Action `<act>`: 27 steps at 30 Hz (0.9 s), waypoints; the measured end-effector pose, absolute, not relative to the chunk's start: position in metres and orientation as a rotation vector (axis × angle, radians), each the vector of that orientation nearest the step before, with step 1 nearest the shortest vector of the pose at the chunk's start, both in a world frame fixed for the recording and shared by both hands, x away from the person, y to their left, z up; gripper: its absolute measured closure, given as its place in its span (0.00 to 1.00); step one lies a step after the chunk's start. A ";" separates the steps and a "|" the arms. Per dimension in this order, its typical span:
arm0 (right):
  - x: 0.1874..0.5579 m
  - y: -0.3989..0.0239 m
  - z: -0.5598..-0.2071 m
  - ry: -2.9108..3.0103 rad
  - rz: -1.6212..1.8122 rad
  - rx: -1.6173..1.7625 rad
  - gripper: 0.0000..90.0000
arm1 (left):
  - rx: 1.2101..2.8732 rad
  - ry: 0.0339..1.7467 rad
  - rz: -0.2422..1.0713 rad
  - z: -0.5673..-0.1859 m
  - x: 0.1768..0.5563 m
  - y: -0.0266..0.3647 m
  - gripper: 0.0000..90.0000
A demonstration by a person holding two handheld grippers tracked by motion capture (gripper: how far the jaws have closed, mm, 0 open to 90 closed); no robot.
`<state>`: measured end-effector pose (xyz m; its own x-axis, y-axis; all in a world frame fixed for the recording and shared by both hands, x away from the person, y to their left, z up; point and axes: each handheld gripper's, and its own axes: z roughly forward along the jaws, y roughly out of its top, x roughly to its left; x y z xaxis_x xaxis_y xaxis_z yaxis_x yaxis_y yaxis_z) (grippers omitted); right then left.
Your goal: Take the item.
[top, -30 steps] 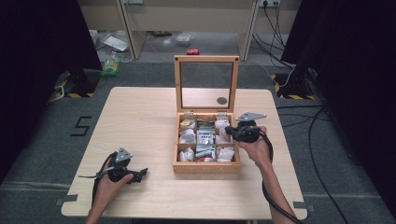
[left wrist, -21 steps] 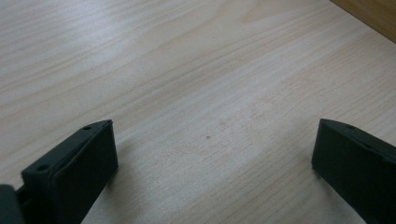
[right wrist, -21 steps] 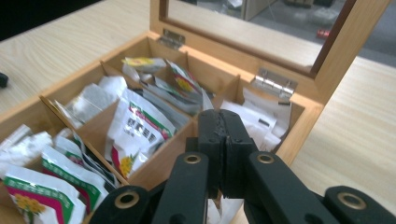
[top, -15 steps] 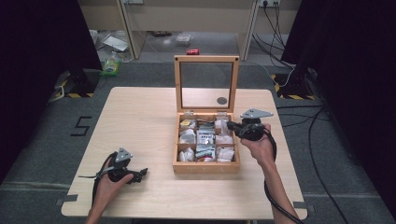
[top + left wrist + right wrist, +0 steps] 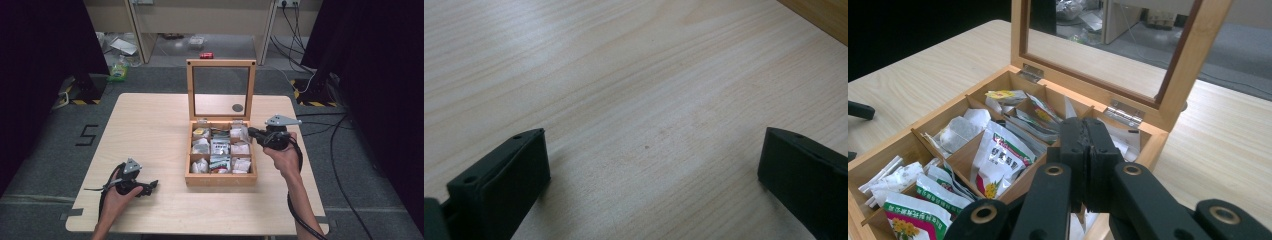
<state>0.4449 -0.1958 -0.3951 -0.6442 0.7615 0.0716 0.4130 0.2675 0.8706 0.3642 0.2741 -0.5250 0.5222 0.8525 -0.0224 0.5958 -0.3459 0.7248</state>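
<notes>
High view: wooden box (image 5: 220, 179) sitting at table (image 5: 150, 125) centre, lid up; left gripper (image 5: 150, 186) resting at 7 o'clock.

Left gripper view: jaws standing wide apart over bare wood.

Right gripper view: right gripper (image 5: 1085, 131) pressed closed, empty, hovering over tea sachets (image 5: 998, 160); likely light, crinkly, best pinched by a top edge.

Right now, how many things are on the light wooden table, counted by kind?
Open wooden tea box with glass lid: 1
Black handheld two-jaw grippers: 2, the left gripper and the right gripper
Total: 3
</notes>
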 end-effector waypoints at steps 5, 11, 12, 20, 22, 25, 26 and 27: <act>0.443 -0.203 -0.393 2.164 1.338 1.084 0.99 | 2.072 1.174 0.476 -0.525 0.364 0.274 0.00; 0.441 -0.213 -0.391 2.142 1.344 1.096 0.99 | 2.072 1.173 0.476 -0.525 0.364 0.274 0.00; 0.440 -0.214 -0.390 2.142 1.341 1.098 0.99 | 2.071 1.174 0.476 -0.525 0.364 0.274 0.00; 0.439 -0.225 -0.390 2.119 1.340 1.123 0.99 | 2.072 1.173 0.476 -0.525 0.364 0.274 0.00; 0.439 -0.227 -0.390 2.113 1.340 1.128 0.99 | 2.072 1.174 0.476 -0.525 0.364 0.274 0.00; 0.438 -0.230 -0.390 2.105 1.345 1.133 0.99 | 2.072 1.174 0.476 -0.525 0.364 0.274 0.00; 0.438 -0.231 -0.390 2.106 1.341 1.137 0.99 | 2.072 1.174 0.476 -0.525 0.364 0.274 0.00; 0.438 -0.232 -0.390 2.105 1.339 1.138 0.99 | 2.072 1.174 0.476 -0.525 0.364 0.274 0.00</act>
